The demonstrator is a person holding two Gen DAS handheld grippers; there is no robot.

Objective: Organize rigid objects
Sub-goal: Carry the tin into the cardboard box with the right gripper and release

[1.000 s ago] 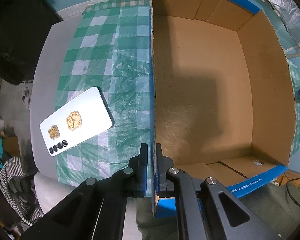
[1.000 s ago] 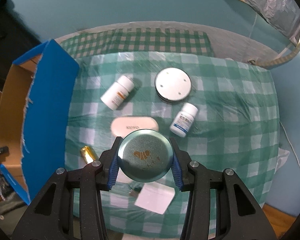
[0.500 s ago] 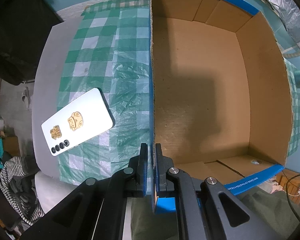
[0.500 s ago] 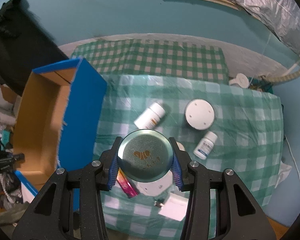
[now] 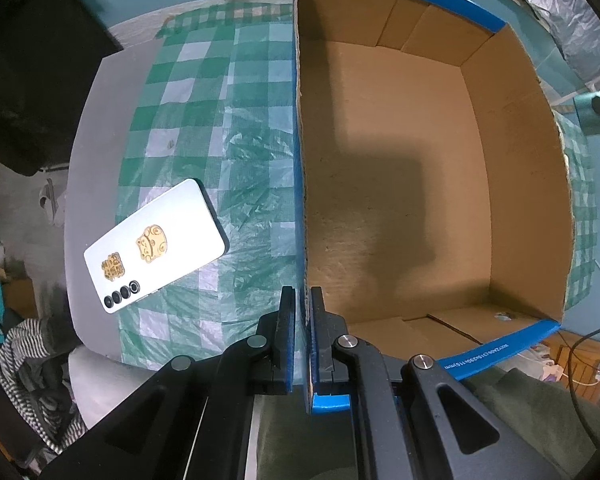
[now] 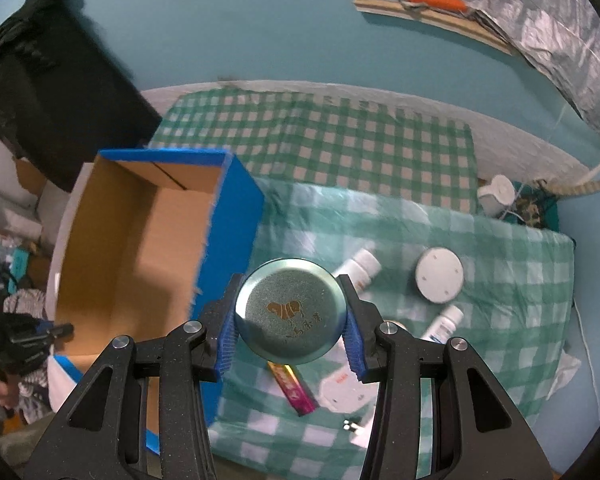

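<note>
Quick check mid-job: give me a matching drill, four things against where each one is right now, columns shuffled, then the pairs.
Things:
1. round tin
2. phone
3. white disc
4. box wall

Places:
A. pinched by the left gripper
B. lying on the checked cloth, right of the box
C. clamped in the right gripper
D. lying left of the box

Pairs: 1-C, 2-D, 3-B, 4-A

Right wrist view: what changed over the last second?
The right hand-held gripper, shut on the round green tin, rose off the checked cloth and swung toward the open cardboard box; the bottles and white disc now look smaller and farther below. Unchanged: the grip on the tin, the left hand-held gripper clamped on the box wall, the phone and the empty box.
</note>
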